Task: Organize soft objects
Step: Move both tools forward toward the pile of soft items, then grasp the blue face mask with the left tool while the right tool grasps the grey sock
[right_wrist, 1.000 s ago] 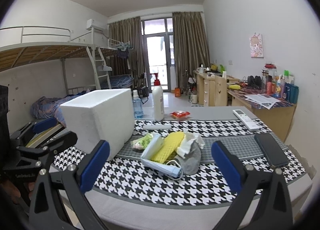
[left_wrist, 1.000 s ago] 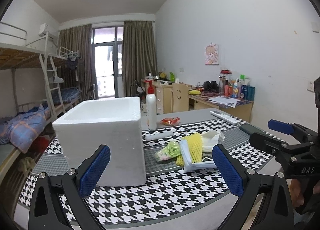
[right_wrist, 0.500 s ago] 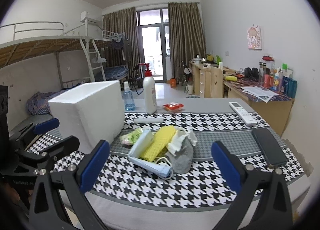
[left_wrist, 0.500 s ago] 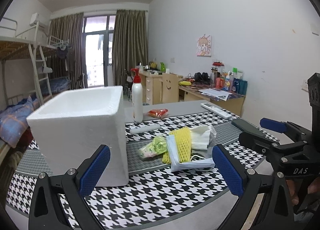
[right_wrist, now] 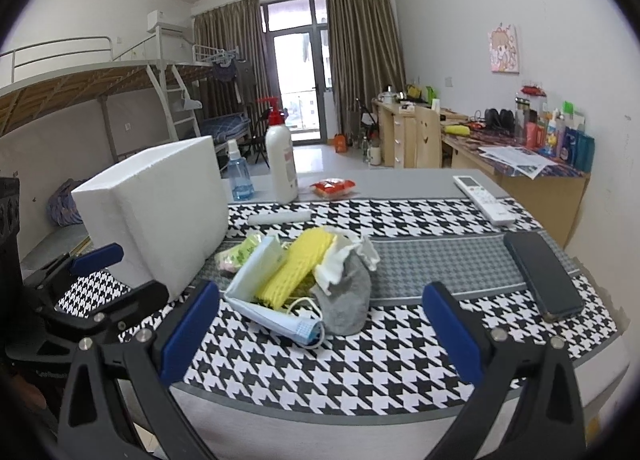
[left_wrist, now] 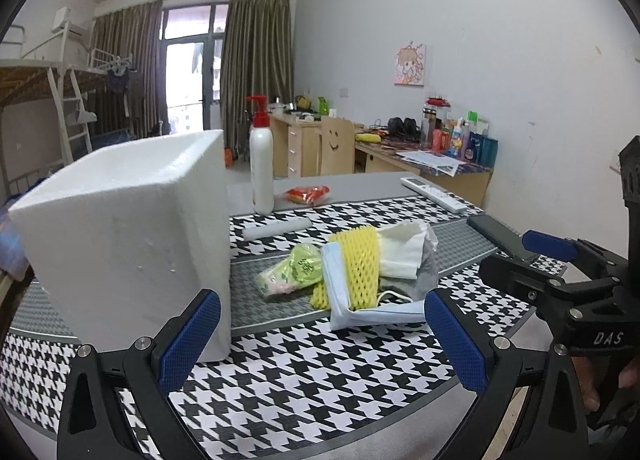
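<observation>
I hold my left gripper (left_wrist: 322, 336) low at the near edge of the table (left_wrist: 304, 376), jaws spread wide with nothing in them. My right gripper (right_wrist: 320, 334) waits the same way, jaws wide and bare. I think I keep both open so either one can grab first.

The soft things sit in one pile in the middle of the checked cloth: a yellow foam net (right_wrist: 298, 268), a blue face mask (right_wrist: 276, 316), a grey sock (right_wrist: 346, 306), a white cloth (left_wrist: 400, 254) and a green packet (left_wrist: 294, 268). They touch and lie on each other.

The big white foam box (left_wrist: 128, 236) stands just left of the pile. I guess it is close so the soft things can go in with a short trip.
</observation>
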`<action>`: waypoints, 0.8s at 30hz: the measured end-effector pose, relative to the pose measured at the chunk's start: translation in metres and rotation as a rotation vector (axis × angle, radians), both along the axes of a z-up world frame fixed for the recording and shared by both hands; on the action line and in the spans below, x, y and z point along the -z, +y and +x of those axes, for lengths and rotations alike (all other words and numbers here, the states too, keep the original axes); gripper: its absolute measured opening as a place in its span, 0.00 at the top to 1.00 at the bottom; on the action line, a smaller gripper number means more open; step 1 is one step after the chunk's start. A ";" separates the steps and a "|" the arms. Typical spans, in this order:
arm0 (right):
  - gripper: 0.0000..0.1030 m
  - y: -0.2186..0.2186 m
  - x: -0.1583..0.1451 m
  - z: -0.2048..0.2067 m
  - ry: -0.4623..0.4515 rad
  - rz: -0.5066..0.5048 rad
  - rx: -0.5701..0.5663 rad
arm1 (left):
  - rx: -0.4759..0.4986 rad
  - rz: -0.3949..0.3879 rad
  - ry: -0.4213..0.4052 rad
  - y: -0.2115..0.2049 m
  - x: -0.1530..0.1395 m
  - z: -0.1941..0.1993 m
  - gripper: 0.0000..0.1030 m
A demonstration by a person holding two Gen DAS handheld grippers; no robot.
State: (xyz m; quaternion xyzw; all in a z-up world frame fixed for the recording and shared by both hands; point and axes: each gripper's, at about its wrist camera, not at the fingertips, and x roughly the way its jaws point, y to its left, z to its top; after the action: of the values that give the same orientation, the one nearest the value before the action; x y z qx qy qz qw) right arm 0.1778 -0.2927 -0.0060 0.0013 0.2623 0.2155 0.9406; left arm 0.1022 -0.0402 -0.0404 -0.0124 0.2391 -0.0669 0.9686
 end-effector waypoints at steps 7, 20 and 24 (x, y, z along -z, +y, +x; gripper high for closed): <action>0.01 -0.006 0.011 0.019 0.041 -0.011 0.023 | 0.016 0.006 0.046 -0.008 0.014 0.018 0.01; 0.01 -0.006 0.027 0.042 0.103 -0.012 0.016 | 0.018 0.020 0.114 -0.012 0.032 0.043 0.01; 0.01 -0.007 0.032 0.048 0.116 -0.016 0.019 | 0.019 0.020 0.138 -0.014 0.035 0.049 0.05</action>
State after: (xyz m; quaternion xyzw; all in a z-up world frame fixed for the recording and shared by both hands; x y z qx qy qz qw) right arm 0.2256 -0.2999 -0.0376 0.0088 0.3180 0.2040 0.9258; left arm 0.1510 -0.0539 -0.0759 -0.0048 0.3059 -0.0728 0.9493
